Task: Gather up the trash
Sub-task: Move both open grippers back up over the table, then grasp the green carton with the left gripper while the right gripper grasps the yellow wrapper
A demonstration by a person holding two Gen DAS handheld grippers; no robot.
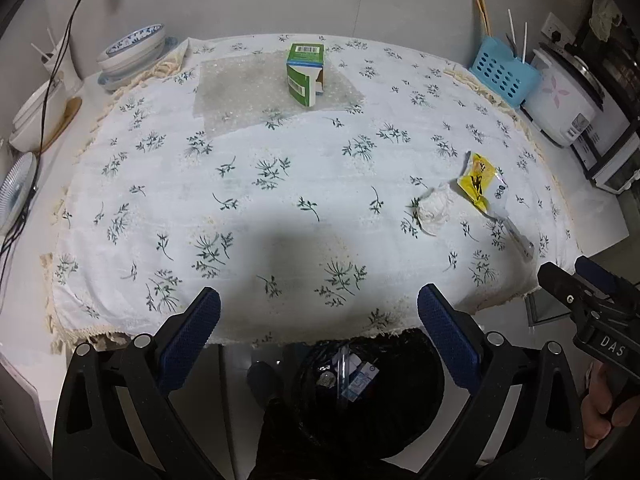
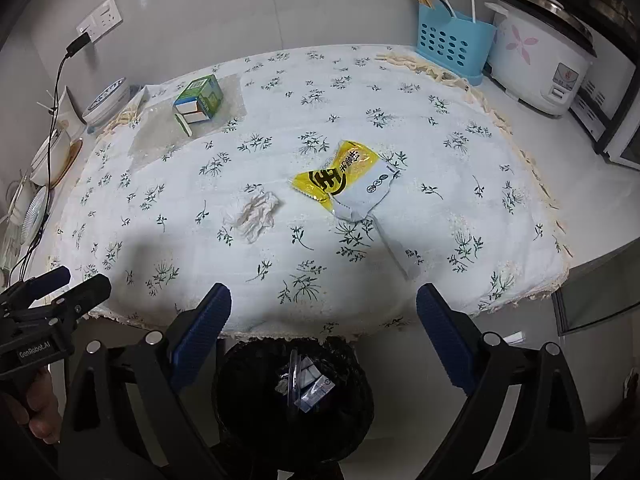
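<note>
Trash: four loose pieces spread on a tabletop (image 1: 608, 216) covered by a white floral cloth (image 1: 280, 200).
Green carton (image 1: 305, 74): torn open, standing at the far middle of the cloth on a sheet of clear bubble wrap (image 1: 240, 92).
Yellow wrapper (image 2: 344, 180): yellow and white snack packet, lying flat toward the right side of the cloth.
Crumpled tissue (image 2: 254, 212): white, just left of the yellow wrapper, apart from it.
Clear sleeve (image 2: 394, 246): thin plastic strip running from under the yellow wrapper toward the near edge.
Bin (image 2: 352, 392): black, lined, on the floor below the near edge of the tabletop, already holding a few clear and white scraps.
Left gripper (image 1: 319, 336): hanging over the near edge above the bin, jaws spread wide, blue pads (image 1: 188, 344) bare, nothing held.
Right gripper (image 2: 323, 334): alongside, also above the bin, jaws spread wide and empty.
Hands: one hand (image 1: 600, 404) seen on the right handle, the other hand (image 2: 36, 408) on the left handle.
Left background: stacked blue-and-white bowls (image 1: 132, 50), a wooden spoon (image 1: 66, 118), a black cable (image 1: 60, 64) running up to a wall plug.
Right background: blue utensil basket (image 2: 454, 46) with chopsticks, white rice cooker (image 2: 540, 60).
</note>
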